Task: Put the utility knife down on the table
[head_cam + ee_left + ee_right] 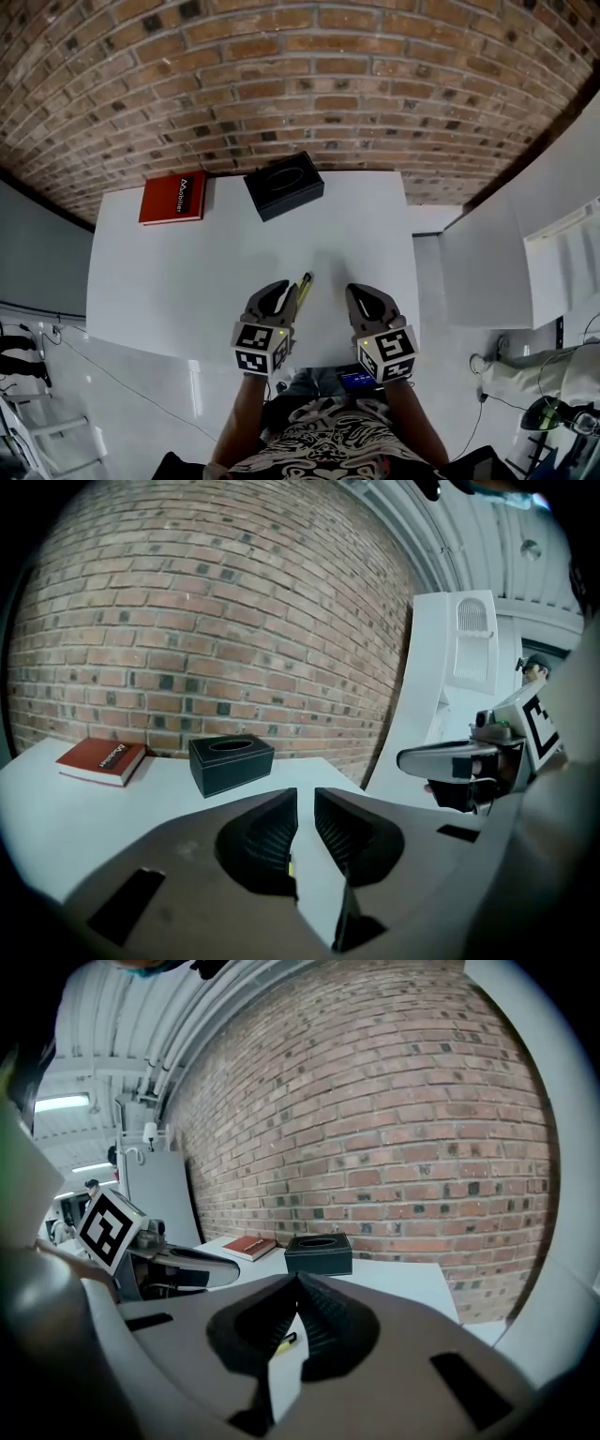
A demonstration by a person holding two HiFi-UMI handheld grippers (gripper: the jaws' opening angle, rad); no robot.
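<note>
At the far left a grey panel (37, 253) stands beside the white surface (187, 281), and pale glossy floor (141, 394) runs below it. A red-brown brick wall (309, 84) closes the far side of the room.

On the far left corner of the surface lies a red book (173, 198), flat, with its cover up. Just right of it, and apart from it, a black tissue box (284, 186) sits at the far edge, its oval slot facing up. The left gripper view shows the same book (101, 760) and box (231, 762) against the brick.

At the near edge the left claw (277, 292) hovers low. In its own view the left claw (306, 803) is released, with a narrow gap between the jaws and white surface showing through. The yellow-and-black utility knife (303, 286) lies on the surface just beside this claw's right jaw, pointing away toward the far right. Only a yellow sliver of it (291, 864) peeks past the left jaw.

Further right, the right claw (364, 298) is near the knife but apart from it. In its own view the right claw (298, 1283) is clenched, tips meeting on nothing, and the knife (284, 1341) shows on the surface below them.

Beyond the surface's right edge stands a white panel (487, 262) on the same pale floor.
</note>
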